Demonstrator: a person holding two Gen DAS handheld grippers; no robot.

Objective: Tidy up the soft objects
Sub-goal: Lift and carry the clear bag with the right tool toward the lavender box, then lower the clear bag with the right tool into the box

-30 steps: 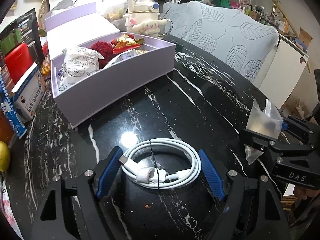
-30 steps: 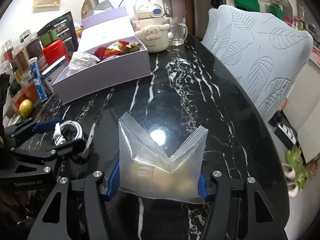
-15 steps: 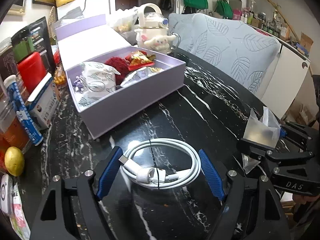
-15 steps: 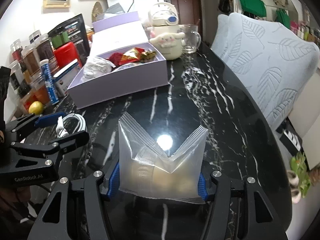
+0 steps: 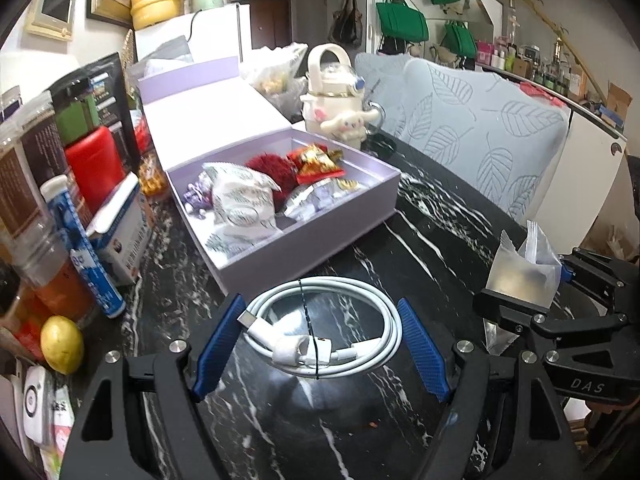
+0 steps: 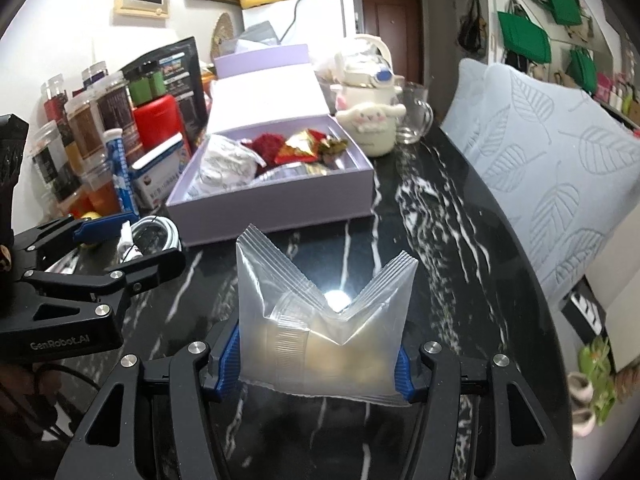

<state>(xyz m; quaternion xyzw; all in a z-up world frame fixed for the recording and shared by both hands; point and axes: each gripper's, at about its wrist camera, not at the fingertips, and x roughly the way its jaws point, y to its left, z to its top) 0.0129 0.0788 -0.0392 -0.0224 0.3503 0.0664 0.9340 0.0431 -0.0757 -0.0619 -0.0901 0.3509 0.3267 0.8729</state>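
Note:
My left gripper (image 5: 320, 344) is shut on a coiled white charging cable (image 5: 352, 300), which spans the gap between the blue pads above the black marble table (image 5: 432, 240). My right gripper (image 6: 320, 360) is shut on a clear zip bag (image 6: 324, 312) with something pale inside, its top folded into a V. The left wrist view shows the right gripper (image 5: 528, 280) and its bag (image 5: 524, 276) at the right edge. The right wrist view has the left gripper (image 6: 154, 236) with the cable (image 6: 160, 232) at the left. Ahead stands an open lilac box (image 5: 312, 240), (image 6: 272, 212) holding soft packets and a red fluffy item.
A cream kettle with a plush dog (image 6: 372, 120) and a glass mug (image 6: 416, 120) stand behind the box. Jars, a red canister (image 5: 94, 168), a blue tube (image 5: 86, 256) and a lemon (image 5: 62, 344) crowd the left side. A leaf-patterned cushion (image 6: 552, 168) borders the table's right edge.
Both grippers have risen off the table with the cable and the bag still in them. The views now tilt up, showing more of the box and the room.

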